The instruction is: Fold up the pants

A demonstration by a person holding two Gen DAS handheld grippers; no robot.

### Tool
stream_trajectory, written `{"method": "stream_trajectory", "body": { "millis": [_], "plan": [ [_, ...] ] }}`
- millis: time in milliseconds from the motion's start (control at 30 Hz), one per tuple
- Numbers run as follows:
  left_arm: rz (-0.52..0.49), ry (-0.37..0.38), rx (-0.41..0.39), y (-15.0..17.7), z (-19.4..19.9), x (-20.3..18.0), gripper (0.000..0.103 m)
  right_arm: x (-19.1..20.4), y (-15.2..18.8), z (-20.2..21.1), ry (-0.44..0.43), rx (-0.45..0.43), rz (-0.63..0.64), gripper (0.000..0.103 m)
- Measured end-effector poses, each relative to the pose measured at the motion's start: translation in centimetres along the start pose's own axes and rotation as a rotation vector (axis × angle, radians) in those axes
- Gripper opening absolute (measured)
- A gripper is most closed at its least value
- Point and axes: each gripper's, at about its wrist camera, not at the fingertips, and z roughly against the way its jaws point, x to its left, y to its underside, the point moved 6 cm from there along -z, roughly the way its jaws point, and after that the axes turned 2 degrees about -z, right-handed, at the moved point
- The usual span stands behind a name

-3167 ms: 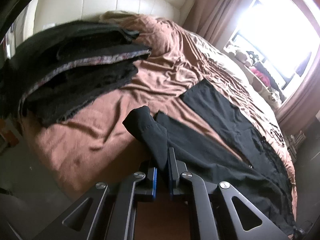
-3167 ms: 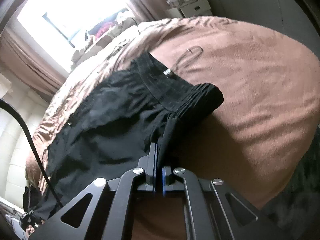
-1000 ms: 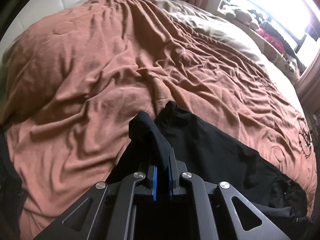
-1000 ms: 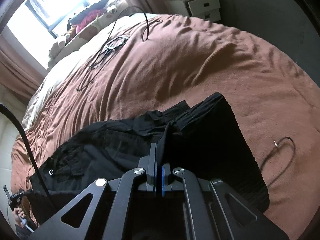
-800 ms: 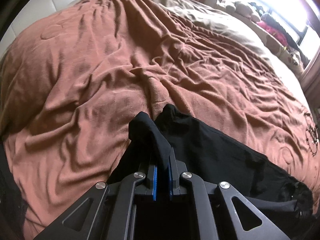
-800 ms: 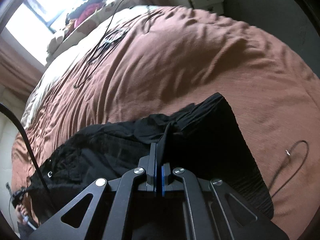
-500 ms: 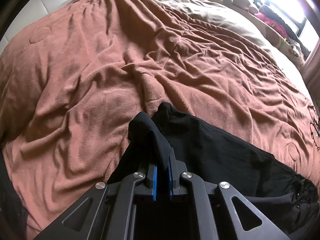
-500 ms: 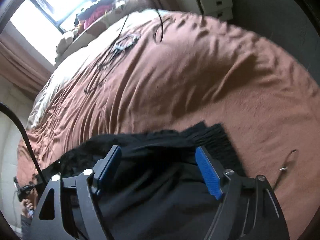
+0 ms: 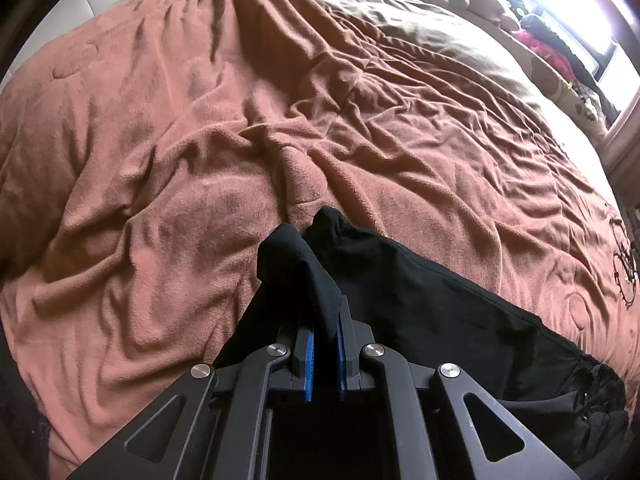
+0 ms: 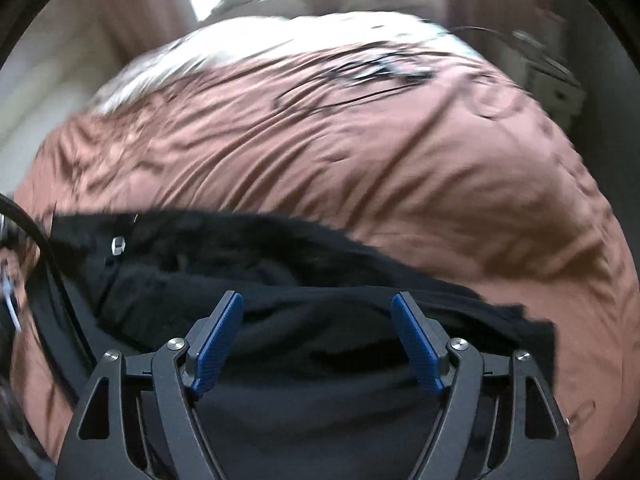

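Left tongs clamped on the pants, right tongs spread wide over them.

The left tongs [image 9: 324, 320] pinch a fold of the black fabric pants [image 9: 420, 304], which trail away to their right across the rumpled brown fleece blanket [image 9: 180, 140] on the bed. The right tongs [image 10: 318, 322] have just been opening: blue pads [image 10: 416, 340] wide apart, nothing pressed between them, dark cloth lying beneath. That view is blurred.

Daylight glares from the window [image 9: 576, 12]; left view sharp, right view motion-blurred, both fisheye-warped at edges.
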Motion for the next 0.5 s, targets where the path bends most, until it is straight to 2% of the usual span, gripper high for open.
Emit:
{"method": "stream_trajectory", "body": {
  "millis": [167, 300, 400, 500],
  "plan": [
    [0.021, 0.003, 0.021, 0.1, -0.5, 0.5, 0.01, 4.4, -0.9, -3.8, -0.063, 0.041, 0.148, 0.076],
    [0.019, -0.007, 0.023, 0.1, -0.8, 0.9, 0.013, 7.3, -1.1, -7.3, -0.066, 0.099, 0.262, 0.075],
    [0.017, -0.009, 0.03, 0.2, -1.0, 0.9, 0.013, 8.4, -1.5, -9.2, -0.066, 0.143, 0.319, 0.066],
    [0.009, -0.015, 0.032, 0.1, -1.2, 0.8, 0.013, 9.8, -1.9, -10.9, -0.063, 0.185, 0.384, 0.063]
  ]
}}
